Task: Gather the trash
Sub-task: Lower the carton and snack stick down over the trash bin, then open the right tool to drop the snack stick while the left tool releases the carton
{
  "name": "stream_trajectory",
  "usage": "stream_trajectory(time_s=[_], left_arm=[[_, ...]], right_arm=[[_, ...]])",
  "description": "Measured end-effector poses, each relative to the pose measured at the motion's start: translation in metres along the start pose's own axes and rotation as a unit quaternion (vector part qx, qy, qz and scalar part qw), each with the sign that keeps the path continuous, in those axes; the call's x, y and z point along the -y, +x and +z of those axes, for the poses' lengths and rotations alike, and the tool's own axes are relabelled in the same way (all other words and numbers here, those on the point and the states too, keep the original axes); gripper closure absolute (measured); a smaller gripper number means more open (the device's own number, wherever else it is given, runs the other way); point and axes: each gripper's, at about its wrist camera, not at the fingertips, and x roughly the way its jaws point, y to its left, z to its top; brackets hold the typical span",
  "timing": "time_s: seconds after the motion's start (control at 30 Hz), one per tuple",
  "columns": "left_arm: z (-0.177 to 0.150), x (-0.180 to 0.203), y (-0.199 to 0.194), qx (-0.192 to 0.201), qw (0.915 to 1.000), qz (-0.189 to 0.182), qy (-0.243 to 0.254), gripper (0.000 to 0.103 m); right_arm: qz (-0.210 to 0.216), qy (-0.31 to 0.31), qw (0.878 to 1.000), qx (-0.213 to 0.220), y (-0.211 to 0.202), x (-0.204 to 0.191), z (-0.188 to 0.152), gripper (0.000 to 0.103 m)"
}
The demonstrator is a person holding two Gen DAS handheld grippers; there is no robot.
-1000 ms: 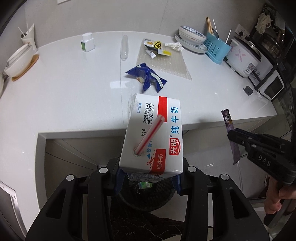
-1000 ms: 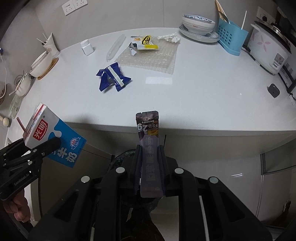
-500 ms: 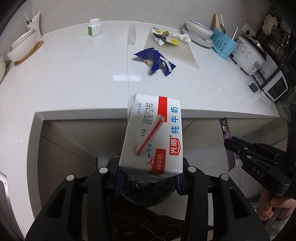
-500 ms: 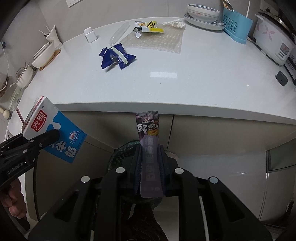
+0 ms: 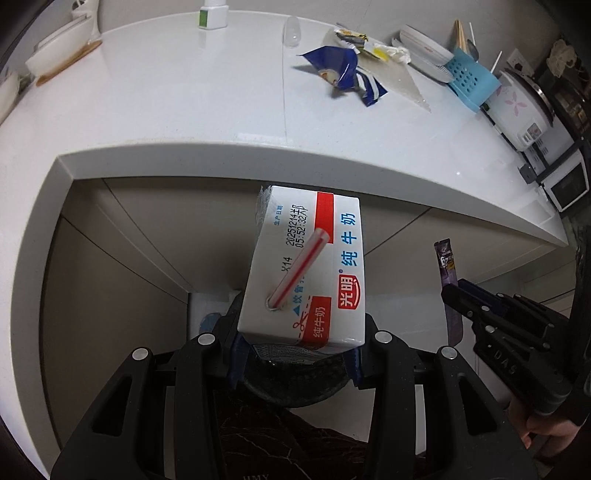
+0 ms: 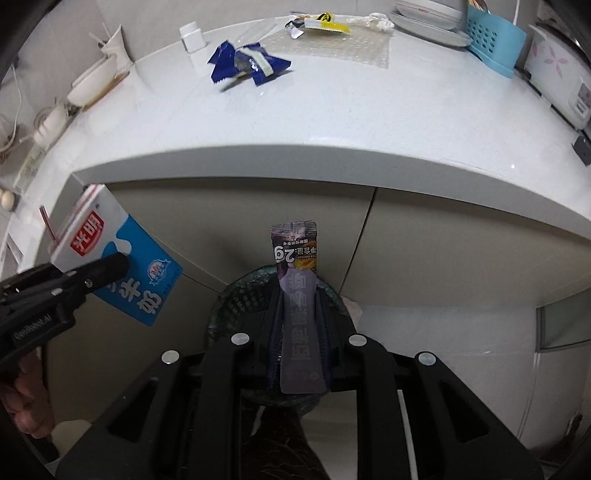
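Milk carton point(image 5: 306, 269), straw point(image 5: 297, 271) still in its top, is clamped in our left tongs point(image 5: 295, 354); a purple sachet point(image 6: 299, 314) is clamped upright in our right tongs point(image 6: 299, 332). Over the last second both tongs have drawn back from the surface point(image 5: 166, 110) and dropped below its edge, so that a dark mesh bin point(image 6: 236, 302) now lies directly beneath each load. We judge both items ready for release into it. Beyond the tongs, a blue wrapper point(image 6: 247, 62) and small yellow scraps point(image 6: 325, 22) remain on the surface, still to be collected. The bin's interior is hidden behind carton, sachet and tongs; we cannot tell what it already holds, and its rim is only partly seen.
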Motion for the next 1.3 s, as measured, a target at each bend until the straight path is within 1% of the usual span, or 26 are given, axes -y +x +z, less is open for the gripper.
stream_trajectory(time_s=[0.2, 0.33, 0.4, 0.53, 0.73, 0.77, 0.8, 0.87, 0.9, 0.97, 1.03, 1.1, 1.13, 1.17, 1.2, 1.3], left_arm=[[-0.009, -0.002, 0.012, 0.005, 0.9999, 0.013, 0.009, 0.062], [-0.016, -0.008, 0.019, 0.003, 0.9999, 0.016, 0.002, 0.062], [-0.019, -0.011, 0.021, 0.001, 0.9999, 0.014, -0.004, 0.062], [-0.021, -0.012, 0.023, 0.0, 0.9998, 0.022, 0.0, 0.062], [-0.024, -0.015, 0.027, -0.009, 0.9998, 0.02, -0.001, 0.062], [-0.024, -0.015, 0.028, -0.01, 0.9997, 0.02, -0.001, 0.062], [-0.025, -0.015, 0.029, -0.011, 0.9997, 0.021, 0.0, 0.062], [-0.023, -0.012, 0.032, -0.014, 0.9997, 0.021, 0.001, 0.062], [-0.023, -0.011, 0.033, -0.015, 0.9997, 0.022, 0.001, 0.062], [-0.022, -0.009, 0.036, -0.017, 0.9996, 0.023, 0.003, 0.062], [-0.02, -0.006, 0.04, -0.02, 0.9995, 0.023, 0.007, 0.062], [-0.019, -0.001, 0.043, -0.02, 0.9993, 0.026, 0.015, 0.062], [-0.02, 0.001, 0.044, -0.019, 0.9992, 0.028, 0.021, 0.062], [-0.02, 0.003, 0.045, -0.018, 0.999, 0.03, 0.026, 0.062], [-0.02, 0.005, 0.046, -0.018, 0.9989, 0.032, 0.03, 0.062], [-0.02, 0.012, 0.051, -0.018, 0.9987, 0.03, 0.037, 0.062]], right_arm=[[0.007, -0.006, 1.0, -0.016, 0.024, -0.004, -0.012, 0.086], [0.02, 0.0, 0.999, -0.031, 0.037, -0.004, -0.017, 0.086], [0.022, -0.002, 0.999, -0.035, 0.04, -0.005, -0.019, 0.086], [0.029, -0.01, 0.999, -0.043, 0.044, -0.011, -0.022, 0.085], [0.033, -0.011, 0.998, -0.044, 0.046, -0.014, -0.023, 0.082], [0.032, -0.011, 0.998, -0.044, 0.047, -0.014, -0.024, 0.081], [0.031, -0.011, 0.998, -0.045, 0.047, -0.014, -0.023, 0.076], [0.03, -0.009, 0.999, -0.044, 0.047, -0.014, -0.022, 0.072], [0.029, -0.009, 0.999, -0.044, 0.047, -0.014, -0.022, 0.067], [0.026, -0.007, 0.999, -0.041, 0.046, -0.014, -0.021, 0.06], [0.025, -0.003, 0.999, -0.039, 0.045, -0.014, -0.02, 0.05], [0.018, 0.005, 0.999, -0.032, 0.042, -0.01, -0.021, 0.036], [0.016, 0.009, 0.999, -0.028, 0.04, -0.008, -0.02, 0.031], [0.011, 0.014, 1.0, -0.024, 0.039, -0.006, -0.021, 0.024], [0.004, 0.02, 1.0, -0.017, 0.037, -0.003, -0.021, 0.019], [-0.009, 0.036, 0.999, 0.001, 0.03, 0.006, -0.021, 0.012]])
